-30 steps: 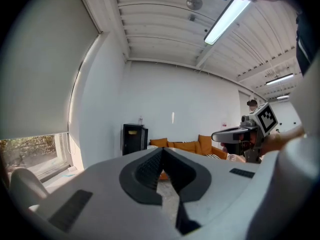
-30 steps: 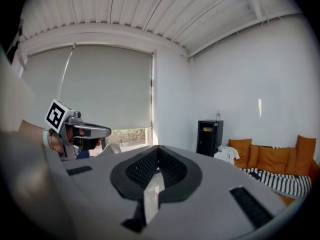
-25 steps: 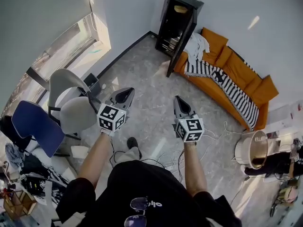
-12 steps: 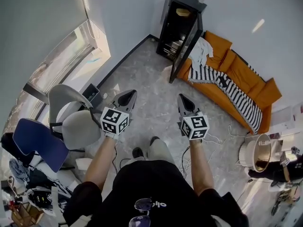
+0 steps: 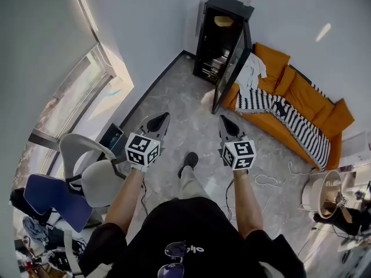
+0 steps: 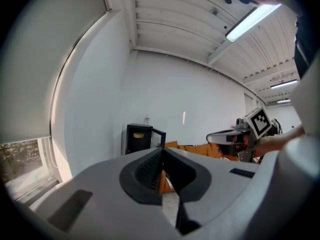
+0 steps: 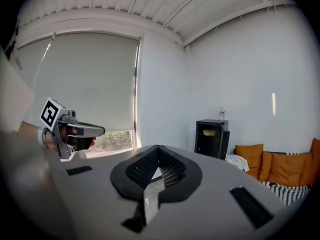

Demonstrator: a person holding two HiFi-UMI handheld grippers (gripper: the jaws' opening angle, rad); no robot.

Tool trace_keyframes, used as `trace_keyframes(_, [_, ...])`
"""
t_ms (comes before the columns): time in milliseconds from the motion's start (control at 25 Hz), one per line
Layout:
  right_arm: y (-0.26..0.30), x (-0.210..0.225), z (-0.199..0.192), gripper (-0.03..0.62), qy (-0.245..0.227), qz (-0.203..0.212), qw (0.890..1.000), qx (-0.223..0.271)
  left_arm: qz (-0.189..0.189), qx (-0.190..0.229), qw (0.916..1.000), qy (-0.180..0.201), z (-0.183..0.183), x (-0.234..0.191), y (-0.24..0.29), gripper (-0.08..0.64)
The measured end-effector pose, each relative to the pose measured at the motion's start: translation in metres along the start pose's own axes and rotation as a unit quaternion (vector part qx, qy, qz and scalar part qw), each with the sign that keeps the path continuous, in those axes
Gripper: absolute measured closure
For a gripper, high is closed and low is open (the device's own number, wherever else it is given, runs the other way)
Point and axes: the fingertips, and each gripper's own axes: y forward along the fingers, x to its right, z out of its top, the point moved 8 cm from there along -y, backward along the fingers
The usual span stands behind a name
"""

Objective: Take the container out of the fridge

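A black fridge (image 5: 215,36) stands in the far corner with its glass door (image 5: 232,68) swung open. A yellowish container (image 5: 223,21) sits on its top shelf and also shows as the container (image 6: 139,134) and the container (image 7: 210,132) in the gripper views. My left gripper (image 5: 160,119) and right gripper (image 5: 225,122) are held side by side at waist height, well short of the fridge (image 7: 211,136). Both are shut with nothing between the jaws. The left gripper (image 6: 162,151) points at the fridge (image 6: 137,139), and the right gripper (image 7: 157,148) points slightly left of it.
An orange sofa (image 5: 301,97) with a striped blanket (image 5: 290,123) runs along the right wall beside the fridge door. A grey chair (image 5: 95,175) and a blue chair (image 5: 55,198) stand at the left by the window. Cables (image 5: 264,181) lie on the floor at the right.
The person has stepped forward, so the fridge is nearer and the chairs have slid back to the left. Both grippers stay shut and side by side.
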Motion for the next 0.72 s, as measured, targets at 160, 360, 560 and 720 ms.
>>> trace_keyframes(160, [0.056, 0.049, 0.018, 0.586, 0.007, -0.004, 1.0, 0.005, -0.008, -0.005, 0.9999, 0.009, 0.022, -0.033, 0.071, 0.561])
trace_keyframes(360, [0.121, 0.118, 0.042, 0.586, 0.016, -0.012, 1.0, 0.005, -0.018, -0.016, 0.9995, 0.018, 0.051, -0.07, 0.157, 0.561])
trace_keyframes(560, [0.177, 0.172, 0.058, 0.586, 0.031, -0.017, 0.999, 0.01, -0.024, -0.021, 0.9993, 0.021, 0.069, -0.103, 0.234, 0.561])
trace_keyframes(720, [0.211, 0.202, 0.057, 0.586, 0.036, -0.016, 0.999, 0.002, -0.029, -0.025, 0.9991, 0.019, 0.07, -0.118, 0.278, 0.561])
